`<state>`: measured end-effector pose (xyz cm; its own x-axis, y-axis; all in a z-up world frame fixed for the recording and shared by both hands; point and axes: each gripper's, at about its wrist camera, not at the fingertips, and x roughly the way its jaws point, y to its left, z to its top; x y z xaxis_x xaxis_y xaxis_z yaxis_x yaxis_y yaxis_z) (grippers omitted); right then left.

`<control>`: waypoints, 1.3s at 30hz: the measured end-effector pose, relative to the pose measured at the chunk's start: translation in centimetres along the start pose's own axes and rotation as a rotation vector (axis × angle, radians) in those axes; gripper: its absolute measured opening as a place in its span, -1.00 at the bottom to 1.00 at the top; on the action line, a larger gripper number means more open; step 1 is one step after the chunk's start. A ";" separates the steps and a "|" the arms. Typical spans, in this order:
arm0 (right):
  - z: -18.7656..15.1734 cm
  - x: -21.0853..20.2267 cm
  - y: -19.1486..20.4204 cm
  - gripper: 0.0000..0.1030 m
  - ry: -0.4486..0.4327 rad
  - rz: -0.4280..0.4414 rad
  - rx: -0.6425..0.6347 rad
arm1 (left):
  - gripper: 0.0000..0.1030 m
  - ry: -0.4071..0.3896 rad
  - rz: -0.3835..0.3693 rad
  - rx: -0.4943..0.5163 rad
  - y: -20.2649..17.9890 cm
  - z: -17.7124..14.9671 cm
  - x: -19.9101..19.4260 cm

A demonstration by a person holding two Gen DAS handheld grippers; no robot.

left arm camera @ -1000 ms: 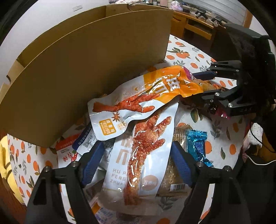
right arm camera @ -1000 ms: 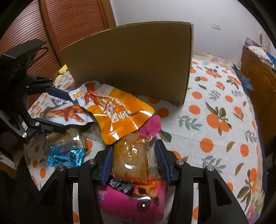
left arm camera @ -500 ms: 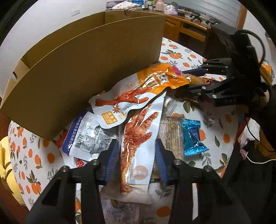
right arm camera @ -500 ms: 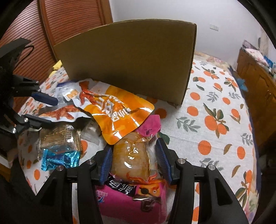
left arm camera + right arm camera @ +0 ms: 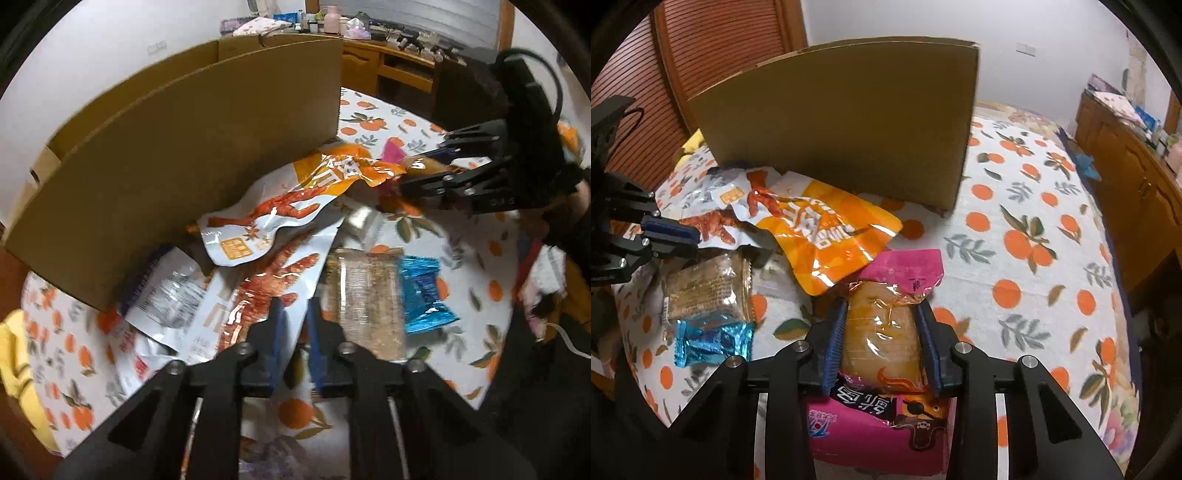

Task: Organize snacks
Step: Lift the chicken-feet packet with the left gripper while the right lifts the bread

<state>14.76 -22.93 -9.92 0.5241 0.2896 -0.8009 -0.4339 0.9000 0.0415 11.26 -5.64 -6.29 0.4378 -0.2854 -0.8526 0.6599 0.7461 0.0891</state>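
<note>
Both tools [image 5: 293,317] [image 5: 882,325] angled down, jaws closing

1. Clear-and-pink bread pack [image 5: 882,343]: lies lengthwise between the pads of the right hand-held gripper [image 5: 882,347], which are closing on it
2. White chicken-feet pouch [image 5: 255,291]: flat, its edge between the closing pads of the left hand-held gripper [image 5: 294,332]
3. Orange chicken-feet pouch [image 5: 827,229]: crumpled, ahead of both
4. Grain bar [image 5: 369,295] and blue candy [image 5: 424,295]: just right of the left hand-held gripper
</note>
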 end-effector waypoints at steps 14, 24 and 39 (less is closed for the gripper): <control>-0.4 -0.3 0.3 -0.28 -0.011 -0.006 -0.007 | -0.05 0.060 0.094 0.067 -0.1 -0.6 1.3; -0.4 -0.1 0.2 -0.28 -0.020 0.005 -0.011 | 0.30 0.054 0.097 0.097 -0.3 0.1 2.3; -0.5 -0.2 0.1 -0.27 -0.026 0.018 -0.007 | -0.18 0.030 0.024 0.052 0.4 0.6 2.6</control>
<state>14.27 -23.01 -10.05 0.5352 0.3139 -0.7842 -0.4481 0.8925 0.0514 13.00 -6.43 -8.15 0.4358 -0.2497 -0.8647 0.6808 0.7199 0.1353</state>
